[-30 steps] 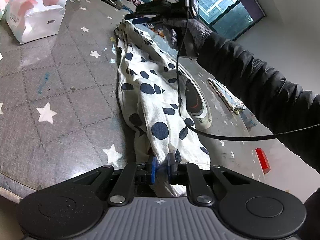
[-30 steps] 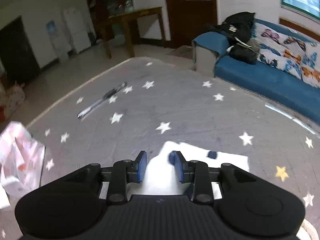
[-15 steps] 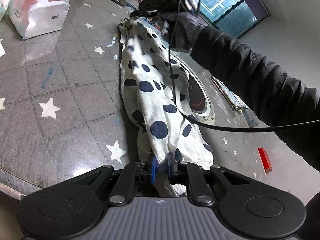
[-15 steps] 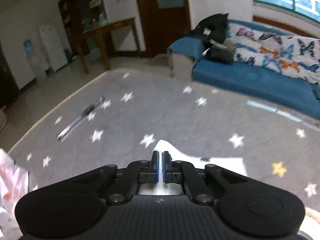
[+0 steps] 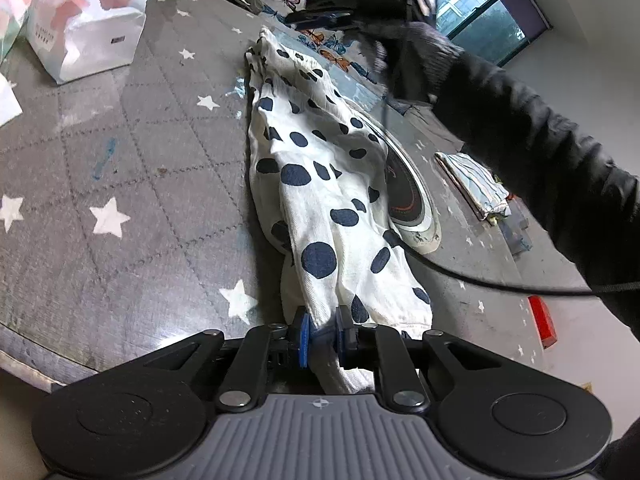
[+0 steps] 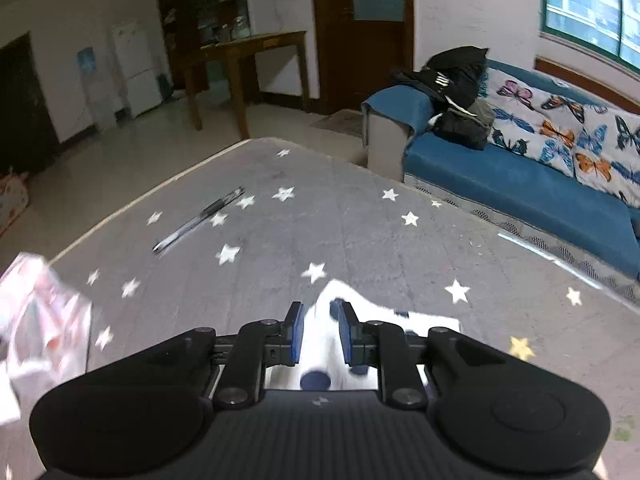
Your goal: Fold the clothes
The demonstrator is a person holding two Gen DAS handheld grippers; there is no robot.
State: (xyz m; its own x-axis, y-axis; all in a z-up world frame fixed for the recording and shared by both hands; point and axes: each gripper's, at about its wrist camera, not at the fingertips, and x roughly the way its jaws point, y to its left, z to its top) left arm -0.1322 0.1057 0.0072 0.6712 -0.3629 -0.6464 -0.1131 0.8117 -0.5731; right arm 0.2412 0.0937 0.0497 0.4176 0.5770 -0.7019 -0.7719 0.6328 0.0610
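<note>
A white garment with navy dots (image 5: 320,184) lies bunched in a long strip on the grey star-print table (image 5: 140,184). My left gripper (image 5: 322,334) is shut on its near end at the table's front edge. In the left wrist view my right gripper (image 5: 316,20) hovers just above and to the right of the garment's far end, held by a gloved hand. In the right wrist view that gripper (image 6: 321,332) has its jaws parted, and the garment (image 6: 384,314) shows between and below the fingers, lying on the table (image 6: 320,208).
A white and pink tissue pack (image 5: 88,44) sits at far left. A round cooktop (image 5: 412,200), a folded striped cloth (image 5: 476,184) and a red object (image 5: 542,320) lie to the right. A black cable (image 5: 480,280) crosses there. A pen (image 6: 200,220) lies ahead; a blue sofa (image 6: 520,188) stands beyond.
My right gripper closed on the garment's far end half a second ago and has since parted its jaws and risen. My left gripper keeps its hold on the near end.
</note>
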